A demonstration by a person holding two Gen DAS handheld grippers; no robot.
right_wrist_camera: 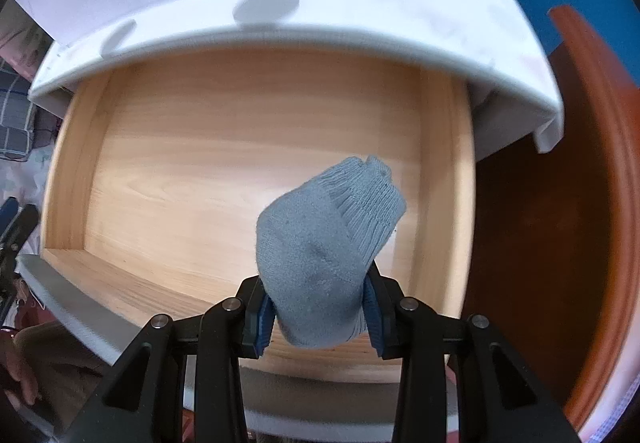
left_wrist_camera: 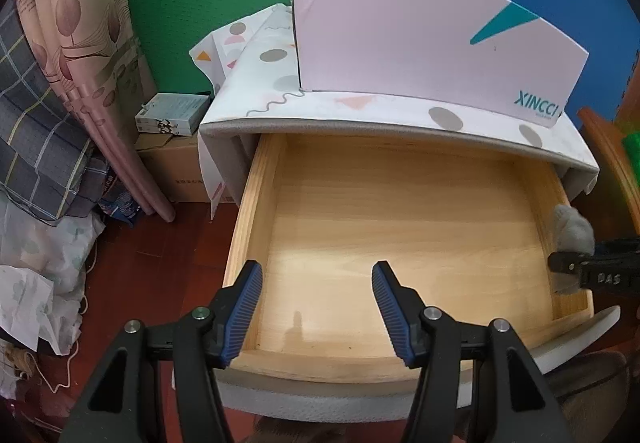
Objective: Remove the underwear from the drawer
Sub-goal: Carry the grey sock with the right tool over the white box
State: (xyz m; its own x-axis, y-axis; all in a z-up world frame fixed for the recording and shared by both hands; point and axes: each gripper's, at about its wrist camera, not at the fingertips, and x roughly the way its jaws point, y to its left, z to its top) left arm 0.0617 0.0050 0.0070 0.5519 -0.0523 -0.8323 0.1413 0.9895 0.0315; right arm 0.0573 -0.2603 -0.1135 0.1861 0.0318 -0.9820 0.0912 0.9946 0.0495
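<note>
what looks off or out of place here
The garment in the right gripper is a grey knitted sock, not underwear. The open wooden drawer otherwise shows only bare floor. The left gripper hangs open over it, holding nothing.

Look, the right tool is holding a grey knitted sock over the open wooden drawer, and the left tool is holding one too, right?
Not quite. The left tool is open and holds nothing, as the left wrist view shows. The rest is right: the right tool is shut on the grey knitted sock above the open wooden drawer.
</note>
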